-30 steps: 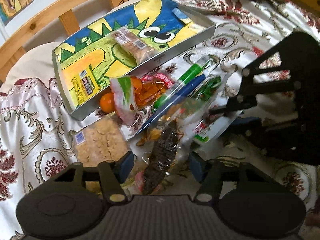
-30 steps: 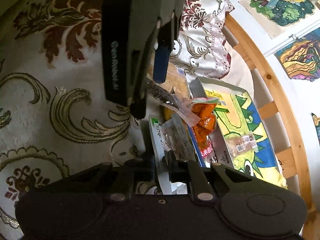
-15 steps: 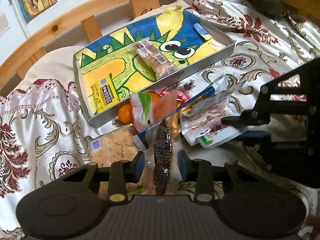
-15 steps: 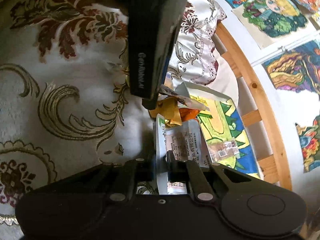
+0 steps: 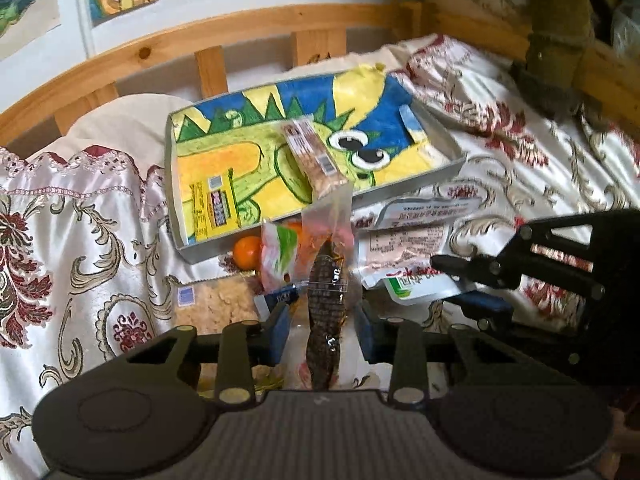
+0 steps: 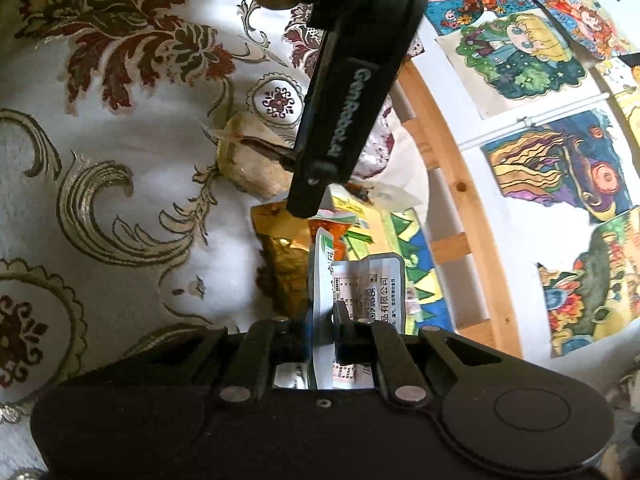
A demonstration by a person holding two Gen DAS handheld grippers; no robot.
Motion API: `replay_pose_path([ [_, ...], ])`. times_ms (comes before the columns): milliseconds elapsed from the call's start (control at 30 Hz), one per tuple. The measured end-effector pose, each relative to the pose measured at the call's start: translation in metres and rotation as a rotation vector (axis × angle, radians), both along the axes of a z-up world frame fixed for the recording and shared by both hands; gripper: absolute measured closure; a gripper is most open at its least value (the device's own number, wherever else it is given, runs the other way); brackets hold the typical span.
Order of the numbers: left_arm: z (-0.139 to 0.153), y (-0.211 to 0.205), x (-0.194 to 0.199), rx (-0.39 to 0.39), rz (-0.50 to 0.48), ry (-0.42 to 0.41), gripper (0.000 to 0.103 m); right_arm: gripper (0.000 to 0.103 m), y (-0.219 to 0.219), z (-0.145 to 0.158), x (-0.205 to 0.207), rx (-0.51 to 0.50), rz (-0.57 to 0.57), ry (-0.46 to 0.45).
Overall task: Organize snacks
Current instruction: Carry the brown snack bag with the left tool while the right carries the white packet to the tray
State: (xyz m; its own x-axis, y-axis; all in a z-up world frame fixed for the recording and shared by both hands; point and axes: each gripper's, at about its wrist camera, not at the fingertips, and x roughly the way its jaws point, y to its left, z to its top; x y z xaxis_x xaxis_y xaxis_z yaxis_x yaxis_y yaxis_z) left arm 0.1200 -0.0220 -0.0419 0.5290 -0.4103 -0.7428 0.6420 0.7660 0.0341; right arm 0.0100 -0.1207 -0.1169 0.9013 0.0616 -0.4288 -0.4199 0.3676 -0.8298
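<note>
My left gripper (image 5: 322,334) is shut on a dark snack in a clear wrapper (image 5: 325,300) and holds it upright above the bed. My right gripper (image 6: 324,330) is shut on the edge of a white and green pouch (image 6: 362,280), which shows at the right in the left wrist view as the pouch (image 5: 412,240). Behind them lies a shallow box lined with a dinosaur drawing (image 5: 224,164). In it are a wrapped biscuit bar (image 5: 312,160) and a yellow packet (image 5: 216,208). One of the left gripper's fingers (image 6: 308,196) crosses the right wrist view.
In front of the box lie an orange (image 5: 246,252), a pink and green bag (image 5: 280,252), a cracker pack (image 5: 218,304) and a gold packet (image 6: 284,256). A wooden bed rail (image 5: 280,40) runs behind, and the patterned bedspread (image 5: 80,240) spreads left.
The left gripper's jaws closed on the dark snack and lifted it off the pile. The right gripper kept its hold on the pouch and tilted a little.
</note>
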Motion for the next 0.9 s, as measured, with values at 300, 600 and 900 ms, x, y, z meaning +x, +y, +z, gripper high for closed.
replay_pose_path([
  [300,0.008,-0.002,-0.002,-0.048,0.032,-0.039,0.065,0.094,-0.006,0.010,0.002,0.004,-0.044,-0.084],
  [600,0.020,-0.010,0.027,-0.149,0.115,-0.023,0.065,0.094,-0.017,0.021,0.026,0.033,-0.117,-0.168],
  [900,0.028,-0.033,0.098,-0.304,0.237,-0.028,0.065,0.093,-0.038,0.020,0.075,0.062,-0.228,-0.230],
])
